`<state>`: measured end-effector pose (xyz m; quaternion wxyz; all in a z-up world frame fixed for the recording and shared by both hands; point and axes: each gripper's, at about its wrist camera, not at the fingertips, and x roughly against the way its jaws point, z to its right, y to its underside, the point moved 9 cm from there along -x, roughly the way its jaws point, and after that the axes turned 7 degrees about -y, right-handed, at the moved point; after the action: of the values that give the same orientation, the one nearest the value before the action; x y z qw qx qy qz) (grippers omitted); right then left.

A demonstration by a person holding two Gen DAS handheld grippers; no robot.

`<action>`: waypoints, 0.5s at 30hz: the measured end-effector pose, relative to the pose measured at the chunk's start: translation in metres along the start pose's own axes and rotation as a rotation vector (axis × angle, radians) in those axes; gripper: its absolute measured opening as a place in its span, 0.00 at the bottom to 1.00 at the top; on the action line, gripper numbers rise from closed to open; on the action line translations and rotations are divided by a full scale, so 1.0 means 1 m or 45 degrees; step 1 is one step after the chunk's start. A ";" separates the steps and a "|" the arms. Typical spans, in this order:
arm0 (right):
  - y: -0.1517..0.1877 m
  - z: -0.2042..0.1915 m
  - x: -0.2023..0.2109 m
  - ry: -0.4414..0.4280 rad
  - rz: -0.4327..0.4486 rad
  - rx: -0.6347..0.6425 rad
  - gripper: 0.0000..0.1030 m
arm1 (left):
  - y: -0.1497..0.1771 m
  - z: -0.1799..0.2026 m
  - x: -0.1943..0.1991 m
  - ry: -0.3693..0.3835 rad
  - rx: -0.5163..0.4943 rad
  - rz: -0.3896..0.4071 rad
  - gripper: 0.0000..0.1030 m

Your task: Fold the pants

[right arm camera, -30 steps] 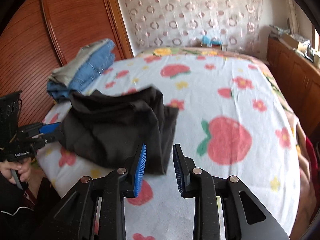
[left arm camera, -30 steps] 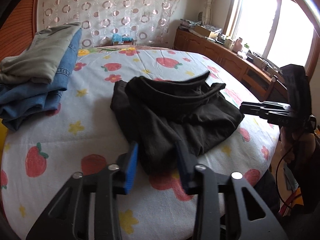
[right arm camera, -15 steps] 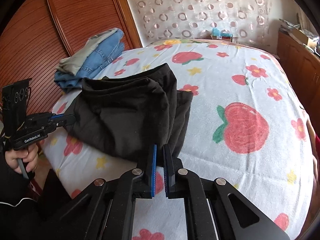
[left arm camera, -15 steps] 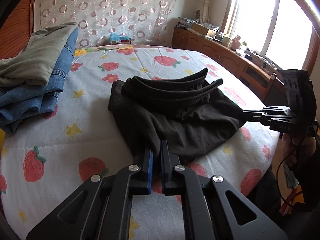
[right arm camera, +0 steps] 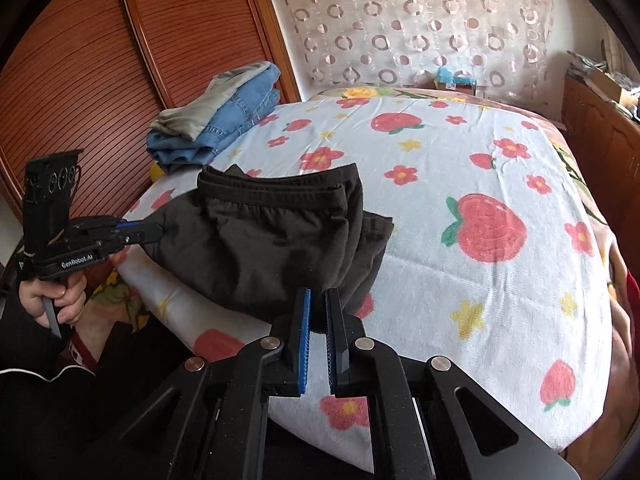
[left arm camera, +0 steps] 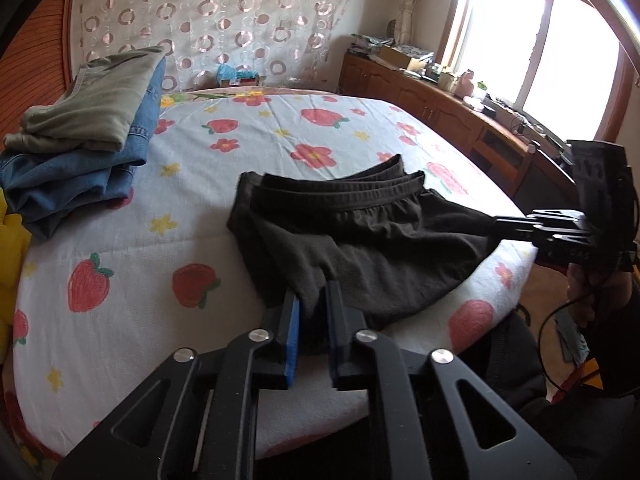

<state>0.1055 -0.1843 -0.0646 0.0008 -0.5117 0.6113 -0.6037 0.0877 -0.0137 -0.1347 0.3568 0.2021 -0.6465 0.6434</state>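
Both the left gripper [left arm camera: 311, 320] and right gripper [right arm camera: 317, 320] pinch thin edges of the black pants [left arm camera: 360, 248], with the left fingers [left arm camera: 291, 332] easing apart, so the cloth may slip free.

We see a bright window [left arm camera: 560, 40], a circle-patterned curtain [left arm camera: 208, 20], a wooden cabinet [left arm camera: 440, 116] and ribbed doors [right arm camera: 100, 60].

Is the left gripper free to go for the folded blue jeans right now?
Probably not. The left gripper has an edge of the crumpled black pants between its opening jaws; the folded blue jeans lie farther along the strawberry-print bedsheet, with nothing between.
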 end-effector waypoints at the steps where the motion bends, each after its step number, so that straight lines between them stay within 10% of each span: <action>1: -0.002 0.001 0.001 0.010 0.008 0.000 0.15 | -0.001 -0.002 0.000 -0.012 0.002 0.003 0.22; 5: -0.016 0.006 -0.005 0.039 0.039 0.020 0.21 | -0.013 -0.009 -0.004 -0.020 0.016 0.035 0.48; 11: -0.042 0.008 -0.040 0.023 0.042 0.054 0.27 | -0.030 -0.011 -0.025 -0.023 -0.007 0.025 0.53; 15: -0.049 0.011 -0.068 0.020 -0.013 0.079 0.27 | -0.031 -0.011 -0.036 -0.030 -0.017 0.006 0.73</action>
<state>0.1757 -0.1372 -0.0734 0.0090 -0.5097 0.5897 -0.6264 0.1357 -0.0125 -0.1403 0.3488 0.2057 -0.6554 0.6375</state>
